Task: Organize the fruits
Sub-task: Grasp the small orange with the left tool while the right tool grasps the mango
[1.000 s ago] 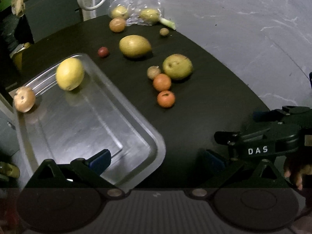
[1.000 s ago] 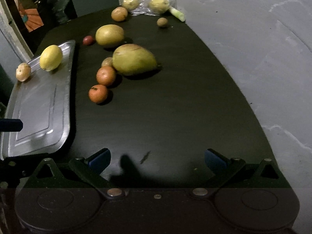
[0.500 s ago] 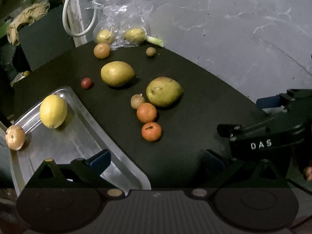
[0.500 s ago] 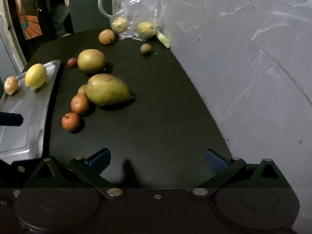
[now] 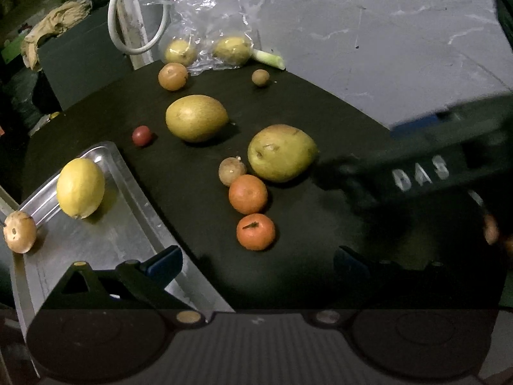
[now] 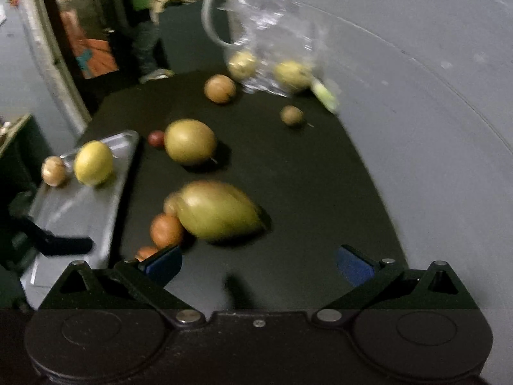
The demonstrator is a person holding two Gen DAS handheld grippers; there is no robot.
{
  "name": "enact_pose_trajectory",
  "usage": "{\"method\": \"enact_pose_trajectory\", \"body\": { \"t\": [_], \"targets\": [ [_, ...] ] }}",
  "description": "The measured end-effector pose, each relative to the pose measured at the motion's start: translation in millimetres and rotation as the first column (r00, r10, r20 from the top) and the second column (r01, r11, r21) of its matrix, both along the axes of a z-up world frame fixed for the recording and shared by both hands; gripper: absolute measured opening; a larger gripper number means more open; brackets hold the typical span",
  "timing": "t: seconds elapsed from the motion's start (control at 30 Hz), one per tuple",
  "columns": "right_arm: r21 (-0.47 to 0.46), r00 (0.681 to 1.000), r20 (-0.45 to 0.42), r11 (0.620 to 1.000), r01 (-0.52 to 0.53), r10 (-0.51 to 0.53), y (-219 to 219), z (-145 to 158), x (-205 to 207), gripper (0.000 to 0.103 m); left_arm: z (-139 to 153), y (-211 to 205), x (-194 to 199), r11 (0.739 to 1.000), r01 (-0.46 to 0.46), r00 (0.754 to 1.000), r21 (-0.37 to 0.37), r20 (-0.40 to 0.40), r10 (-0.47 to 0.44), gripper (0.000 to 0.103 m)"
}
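A steel tray [image 5: 105,243] at the left holds a yellow lemon [image 5: 80,187] and a brown round fruit [image 5: 19,231]. On the dark table lie a large green mango [image 5: 282,152] [image 6: 218,213], a second mango [image 5: 196,117], two oranges [image 5: 248,193] [image 5: 255,231], a small brown fruit [image 5: 231,170] and a small red fruit [image 5: 141,135]. My left gripper [image 5: 256,264] is open over the tray's near corner and the table. My right gripper [image 6: 258,264] is open just short of the large mango, and its body [image 5: 416,173] shows blurred at the right of the left wrist view.
At the table's far edge a clear plastic bag [image 5: 208,32] holds two yellowish fruits, with an orange-brown fruit [image 5: 173,76], a small brown fruit [image 5: 260,77] and a green stalk [image 5: 269,58] beside it. A white cable [image 5: 128,32] hangs behind. Grey floor lies right.
Both grippers have risen and moved forward toward the fruits. The right gripper has closed in on the large mango. Both stay open and empty.
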State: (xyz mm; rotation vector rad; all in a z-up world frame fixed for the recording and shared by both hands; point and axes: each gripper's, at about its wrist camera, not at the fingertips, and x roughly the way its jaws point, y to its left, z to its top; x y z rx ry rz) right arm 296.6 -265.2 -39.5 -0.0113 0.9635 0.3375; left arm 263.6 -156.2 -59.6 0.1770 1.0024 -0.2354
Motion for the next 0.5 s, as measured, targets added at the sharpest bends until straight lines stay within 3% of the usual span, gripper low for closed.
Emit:
{"method": "enact_pose_trajectory", "body": {
  "t": [0.13, 0.27, 0.5],
  "targets": [
    [0.018, 1.000, -0.009, 1.000, -0.008, 0.008, 7.7, -2.9, 21.5, 0.102, -3.2, -5.4, 2.3, 1.000, 0.022, 1.000, 0.018, 0.012, -0.022, 0.102],
    [0.092, 0.998, -0.067, 0.995, 0.025, -0.019, 6.9, -9.8, 37.0, 0.102, -6.4, -8.5, 5.8, 0.999, 0.024, 1.000, 0.032, 0.019, -0.025, 0.099],
    [0.168, 0.988, -0.150, 0.985, 0.044, -0.018, 8.1, -23.0, 48.9, 0.097, -9.8, -10.3, 11.5, 0.999, 0.018, 1.000, 0.026, 0.010, -0.018, 0.087]
  ]
}}
